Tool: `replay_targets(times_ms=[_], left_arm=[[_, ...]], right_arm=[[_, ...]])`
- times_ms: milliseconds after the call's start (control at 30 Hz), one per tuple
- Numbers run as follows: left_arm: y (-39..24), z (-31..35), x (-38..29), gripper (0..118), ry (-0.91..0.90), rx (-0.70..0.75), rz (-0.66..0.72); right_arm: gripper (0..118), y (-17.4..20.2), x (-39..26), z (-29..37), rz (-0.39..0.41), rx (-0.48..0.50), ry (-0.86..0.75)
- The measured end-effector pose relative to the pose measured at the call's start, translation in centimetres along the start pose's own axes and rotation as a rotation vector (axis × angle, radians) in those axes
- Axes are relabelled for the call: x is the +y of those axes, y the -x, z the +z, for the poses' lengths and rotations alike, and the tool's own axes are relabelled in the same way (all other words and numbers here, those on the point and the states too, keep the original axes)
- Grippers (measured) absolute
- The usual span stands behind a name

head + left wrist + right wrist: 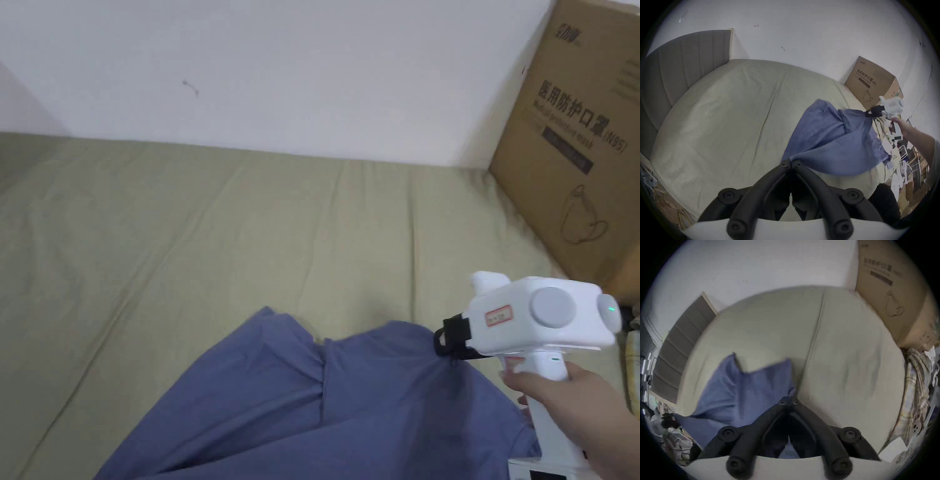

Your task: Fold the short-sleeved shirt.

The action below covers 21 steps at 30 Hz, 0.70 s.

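Hanging between the two claws, the blue short-sleeved shirt (pixel 325 406) is held up above a bed (pixel 187 250) covered with a pale green sheet. The right claw (pixel 451 340) has both jaws pressed together on one bunched edge of the cloth; a hand (pixel 575 400) grips its white handle. In the left gripper view the left claw (pixel 790 162) likewise pinches a gathered corner of the shirt, jaws closed on the fabric.

Surroundings: a cardboard box (pixel 575 144) stands just beyond the right claw, against a white wall (pixel 281 62). A grey padded headboard (pixel 680 65) rises far off past the left claw. Mixed clutter lies off the bed edge beyond the right claw; items too small to identify.

Orientation: the shirt's long axis runs from one claw to the other, cloth sagging and creased between them. One loose flap points up past the right claw.

Limits: the shirt's lower part is cut off in the head view. The right gripper view is motion-blurred. Sleeves and collar cannot be told apart.
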State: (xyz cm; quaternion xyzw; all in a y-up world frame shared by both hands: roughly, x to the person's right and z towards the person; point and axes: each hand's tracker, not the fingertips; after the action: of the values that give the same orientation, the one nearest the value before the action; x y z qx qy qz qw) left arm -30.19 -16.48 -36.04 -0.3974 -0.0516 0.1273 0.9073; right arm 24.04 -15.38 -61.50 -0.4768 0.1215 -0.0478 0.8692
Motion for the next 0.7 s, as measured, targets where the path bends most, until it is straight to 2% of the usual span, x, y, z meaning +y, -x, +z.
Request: replay_targets(times_ms=[133,267,367,533,700], left_arm=[[-0.5,1.5,3.5,0,-0.062,-0.013,-0.025],[-2.7,3.4,8.7,0,-0.128,0.044,-0.205],[-4.3,4.9,12.8,0,-0.174,0.025,-0.221],[-7.8,7.3,19.9,0,-0.248,0.025,-0.299],[-11.1,8.8,26.5,0,-0.257,0.034,-0.383]], right_arm=[[0,-0.1,-0.2,8.1,0.007,-0.022,-0.127],[0,0.7,0.1,16.2,-0.004,-0.026,-0.258],[0,0.9,1.0,21.4,0.001,-0.063,-0.345],[0,0.7,3.4,28.4,-0.047,-0.076,-0.449],[0,0.7,7.6,33.0,-0.022,-0.149,-0.516]])
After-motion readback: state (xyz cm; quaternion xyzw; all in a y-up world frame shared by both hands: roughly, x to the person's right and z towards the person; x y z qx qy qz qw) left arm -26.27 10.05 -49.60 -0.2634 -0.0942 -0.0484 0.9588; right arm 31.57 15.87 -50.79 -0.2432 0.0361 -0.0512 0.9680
